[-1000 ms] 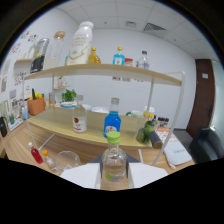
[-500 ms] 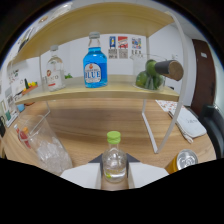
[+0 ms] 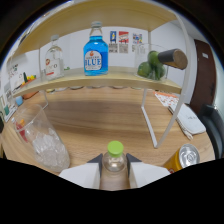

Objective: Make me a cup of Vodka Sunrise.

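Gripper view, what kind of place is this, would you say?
Probably a drink-mixing station set up in an office-like room: a wooden shelf holds a blue bottle, a glass of ice stands on the table, and the gripper holds a green-capped bottle.

Only one view was provided, taken from a wide-angle camera mounted on the gripper (image 3: 115,167). It was aimed forward along the two fingers, from low above the wooden table (image 3: 105,117), close to a two-tier shelf (image 3: 107,77) seen slightly from below.
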A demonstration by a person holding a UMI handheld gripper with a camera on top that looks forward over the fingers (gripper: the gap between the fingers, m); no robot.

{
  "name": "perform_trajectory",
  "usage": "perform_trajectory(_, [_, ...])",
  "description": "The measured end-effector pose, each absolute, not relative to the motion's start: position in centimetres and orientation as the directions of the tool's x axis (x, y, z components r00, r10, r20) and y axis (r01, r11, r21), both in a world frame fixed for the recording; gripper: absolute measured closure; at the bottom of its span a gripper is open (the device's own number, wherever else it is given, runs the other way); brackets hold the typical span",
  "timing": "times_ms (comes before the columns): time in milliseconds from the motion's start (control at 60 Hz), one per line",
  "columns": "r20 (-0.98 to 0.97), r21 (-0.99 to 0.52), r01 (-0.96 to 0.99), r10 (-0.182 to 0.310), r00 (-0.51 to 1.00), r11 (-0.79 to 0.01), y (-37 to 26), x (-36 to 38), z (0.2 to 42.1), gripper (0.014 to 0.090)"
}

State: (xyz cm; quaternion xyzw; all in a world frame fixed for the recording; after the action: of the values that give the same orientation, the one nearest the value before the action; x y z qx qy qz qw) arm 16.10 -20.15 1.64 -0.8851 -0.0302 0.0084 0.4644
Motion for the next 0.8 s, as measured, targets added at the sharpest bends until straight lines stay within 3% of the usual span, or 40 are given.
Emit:
perform_trajectory(83, [0.002, -0.816, 0.028, 0.046, 0.999, -0.577, -20.6, 16.2, 1.9, 0.0499])
perform_trajectory(200, [-0.006, -0.819, 0.015, 0.036, 0.999, -0.573, -21.7, 16.0, 3.8, 0.0191])
perform_trajectory(533, [0.055, -0.843, 0.034, -0.024, 0.998, -0.537, -27.4, 12.5, 13.1, 0.0191])
perform_trajectory(800, [0.074, -0.829, 0.05, -0.022, 0.997, -0.557, -31.2, 7.1, 15.1, 0.0187])
